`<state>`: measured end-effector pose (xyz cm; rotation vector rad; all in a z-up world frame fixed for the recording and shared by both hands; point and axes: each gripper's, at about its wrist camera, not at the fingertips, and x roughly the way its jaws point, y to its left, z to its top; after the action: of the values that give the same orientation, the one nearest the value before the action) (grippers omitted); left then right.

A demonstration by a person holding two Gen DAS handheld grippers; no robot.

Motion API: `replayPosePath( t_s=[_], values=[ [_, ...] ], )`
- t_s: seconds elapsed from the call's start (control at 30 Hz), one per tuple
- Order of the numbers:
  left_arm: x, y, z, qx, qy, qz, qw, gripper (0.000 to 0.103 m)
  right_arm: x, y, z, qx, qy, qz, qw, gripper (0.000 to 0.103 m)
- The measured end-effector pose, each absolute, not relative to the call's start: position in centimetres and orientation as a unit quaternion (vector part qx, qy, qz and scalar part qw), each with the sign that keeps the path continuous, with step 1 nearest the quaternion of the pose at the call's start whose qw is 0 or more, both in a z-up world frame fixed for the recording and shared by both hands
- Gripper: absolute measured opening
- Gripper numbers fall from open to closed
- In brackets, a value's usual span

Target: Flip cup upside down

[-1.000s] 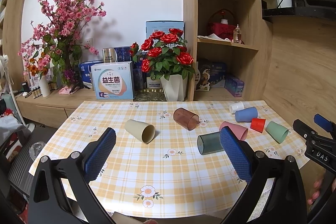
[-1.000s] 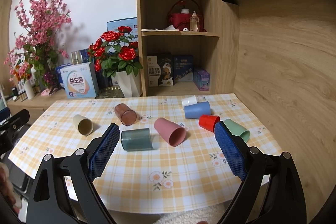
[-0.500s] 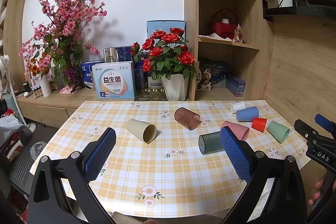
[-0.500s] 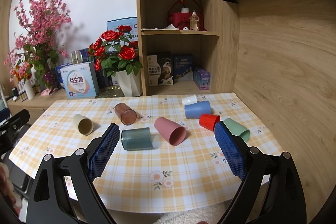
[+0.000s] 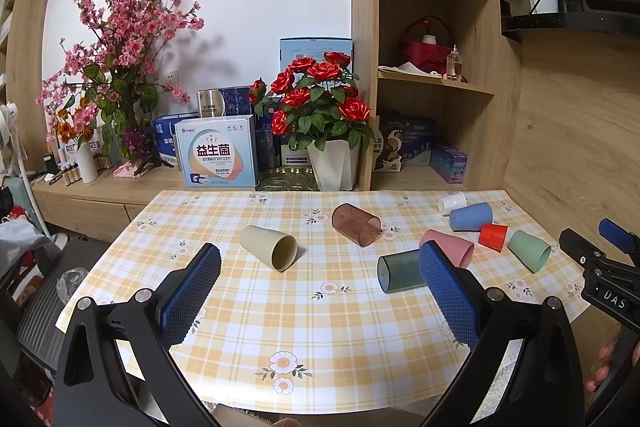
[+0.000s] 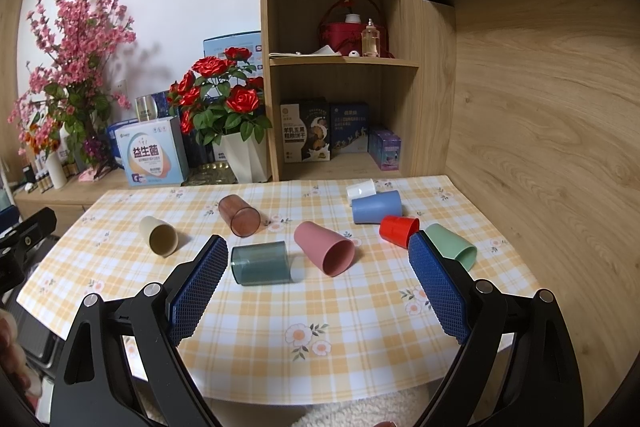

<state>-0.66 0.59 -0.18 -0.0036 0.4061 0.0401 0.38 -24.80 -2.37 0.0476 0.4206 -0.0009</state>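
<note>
Wooden shelving and a white wall are backing the table [image 5: 320,327], which is wearing a yellow checked cloth with daisies; a pot of red roses [image 5: 320,115] and a pink blossom branch [image 5: 120,39] are standing behind it. Eight cups are lying on their sides across the cloth: a cream cup [image 5: 269,246], a brown translucent cup [image 5: 355,225], a smoky teal cup [image 6: 260,263], a pink cup [image 6: 325,247], a blue cup [image 6: 377,207] touching a small white cup [image 6: 361,189], a red cup [image 6: 398,227] and a green cup [image 6: 452,245] just beside it. I am holding my left gripper [image 5: 320,291] above the near edge, its blue pads spread wide and gripping nothing. My right gripper [image 6: 318,287] is hanging over the near edge too, equally released, the teal and pink cups lying beyond its fingers. None of the cups is being touched.
</note>
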Motion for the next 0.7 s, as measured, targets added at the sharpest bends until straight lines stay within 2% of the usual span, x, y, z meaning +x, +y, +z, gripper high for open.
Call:
replayPosePath(
  t_s=[0.37,0.7],
  values=[
    [-0.6,0.7,-0.6,-0.004,0.204,0.023,0.979,0.097,0.5,-24.8,-2.3,0.024,0.210,-0.001,0.977,0.089],
    [0.2,2.3,-1.2,-0.047,0.204,-0.003,0.978,0.097,0.5,-24.8,-4.2,0.032,0.218,-0.005,0.975,0.089]
  ],
)
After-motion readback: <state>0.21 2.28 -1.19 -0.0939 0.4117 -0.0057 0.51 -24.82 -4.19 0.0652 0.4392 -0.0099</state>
